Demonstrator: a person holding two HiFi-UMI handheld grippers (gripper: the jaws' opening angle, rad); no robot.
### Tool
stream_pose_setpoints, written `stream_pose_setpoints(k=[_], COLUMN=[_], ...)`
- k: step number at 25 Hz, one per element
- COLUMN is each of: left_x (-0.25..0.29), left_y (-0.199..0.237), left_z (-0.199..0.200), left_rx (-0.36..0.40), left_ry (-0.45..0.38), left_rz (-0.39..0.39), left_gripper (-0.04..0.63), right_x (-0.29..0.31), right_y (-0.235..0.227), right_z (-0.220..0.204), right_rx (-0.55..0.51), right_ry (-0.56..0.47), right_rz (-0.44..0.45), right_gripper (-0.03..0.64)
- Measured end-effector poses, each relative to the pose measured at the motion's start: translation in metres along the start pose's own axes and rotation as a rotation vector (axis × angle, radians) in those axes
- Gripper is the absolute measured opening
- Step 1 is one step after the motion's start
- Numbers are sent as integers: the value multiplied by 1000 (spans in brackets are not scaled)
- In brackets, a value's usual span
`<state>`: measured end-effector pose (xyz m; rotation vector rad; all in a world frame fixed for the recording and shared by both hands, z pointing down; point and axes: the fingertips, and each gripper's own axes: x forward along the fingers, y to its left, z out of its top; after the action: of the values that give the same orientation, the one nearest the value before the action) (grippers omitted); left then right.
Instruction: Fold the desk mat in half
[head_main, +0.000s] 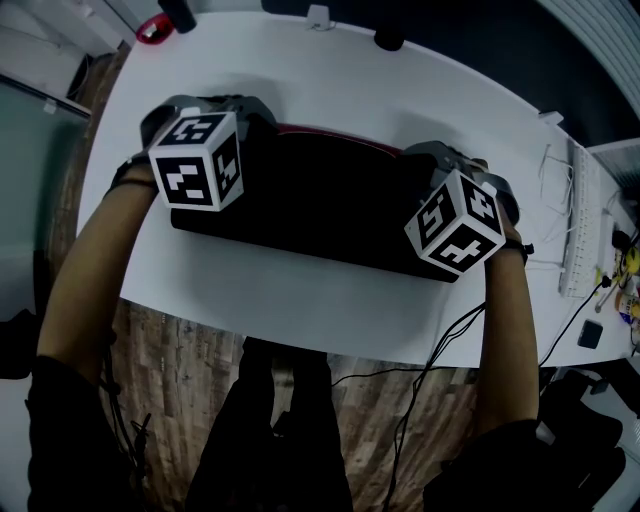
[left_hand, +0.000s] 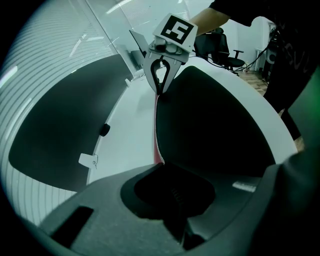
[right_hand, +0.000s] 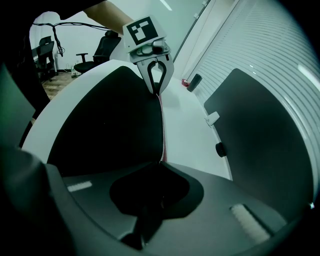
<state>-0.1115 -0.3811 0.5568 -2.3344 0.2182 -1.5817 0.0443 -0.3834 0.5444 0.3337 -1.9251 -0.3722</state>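
Fingers: left gripper (left_hand: 160, 166) and right gripper (right_hand: 161, 163) each pinch the desk mat's (head_main: 330, 200) far edge | pose: left arm (head_main: 95, 250), right arm (head_main: 505, 320) stretched forward over the table (head_main: 300, 290), at the mat's left and right ends

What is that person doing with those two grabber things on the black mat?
A person is working on a black desk mat that lies on a white table, with a gripper in each hand. The left gripper and the right gripper each have their fingers pinched shut on the mat's far edge, one near each end, where a thin red strip shows. Whether the mat is already folded over is hard to tell.
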Motion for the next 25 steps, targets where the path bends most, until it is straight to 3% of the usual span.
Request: stream_pose_setpoints(k=[12, 25], left_x=[10, 14], left_y=[9, 13], left_z=[-5, -9], left_rx=[-25, -32], left_ry=[-2, -19], left_rz=[-3, 54], left_gripper=[25, 44], right_x=[12, 21], right_y=[-6, -10], right_z=[-4, -6], right_rx=[4, 6], right_ry=[15, 20], right_rz=[-10, -104], right_gripper=[28, 41])
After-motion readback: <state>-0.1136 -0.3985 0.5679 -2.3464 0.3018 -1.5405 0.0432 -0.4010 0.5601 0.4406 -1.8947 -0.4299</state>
